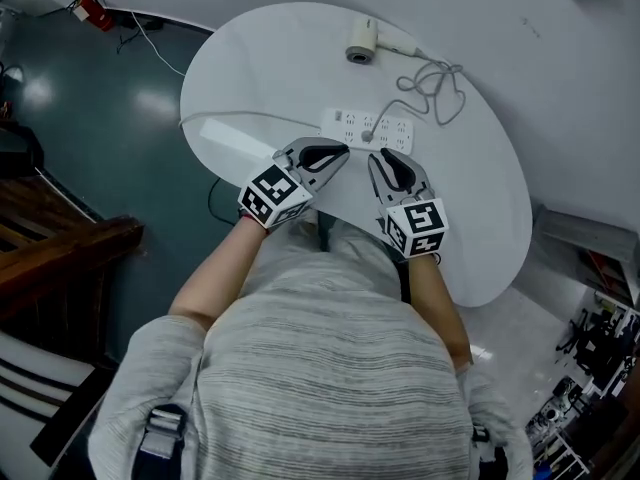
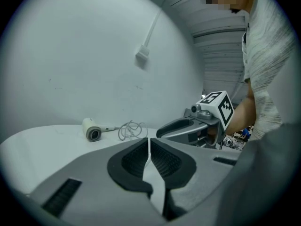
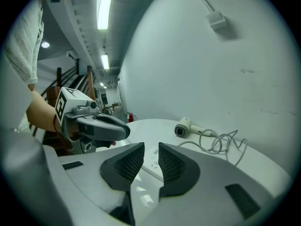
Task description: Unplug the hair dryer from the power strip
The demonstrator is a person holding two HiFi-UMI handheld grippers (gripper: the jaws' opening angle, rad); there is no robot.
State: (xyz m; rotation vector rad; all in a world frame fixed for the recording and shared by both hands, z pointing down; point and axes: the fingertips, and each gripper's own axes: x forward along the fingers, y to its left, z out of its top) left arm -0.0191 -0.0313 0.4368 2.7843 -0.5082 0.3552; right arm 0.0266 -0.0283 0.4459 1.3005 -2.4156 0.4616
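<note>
Nearest us, just short of the strip [image 1: 368, 128], our left gripper [image 1: 338, 151] is closed tight on nothing. Our right gripper [image 1: 381, 158] has its jaws partly apart, also empty, with the strip's white top showing through the gap. We cannot tell whether either tip touches the strip.

The plug [image 1: 367, 136] sits near the strip's middle. We judge it small, hard and held in by friction alone. We would pinch the plug's body across its sides, not the cord [image 1: 435, 80], and pull straight out of the socket. Its smooth plastic may slip, so the grip wants to be square. The strip looks light and would likely lift with the plug. A closed gripper pressing down on the strip's left end should hold it to the desk [image 1: 260, 68].

Beyond the strip and to its right, the cord is thin and limp, lying in a loose tangle. It should trail along freely.

Farthest from the strip, near the desk's far edge, the dryer [image 1: 362, 43] lies on its side. It is pale and stubby, with a dark round mouth turned toward us.
</note>
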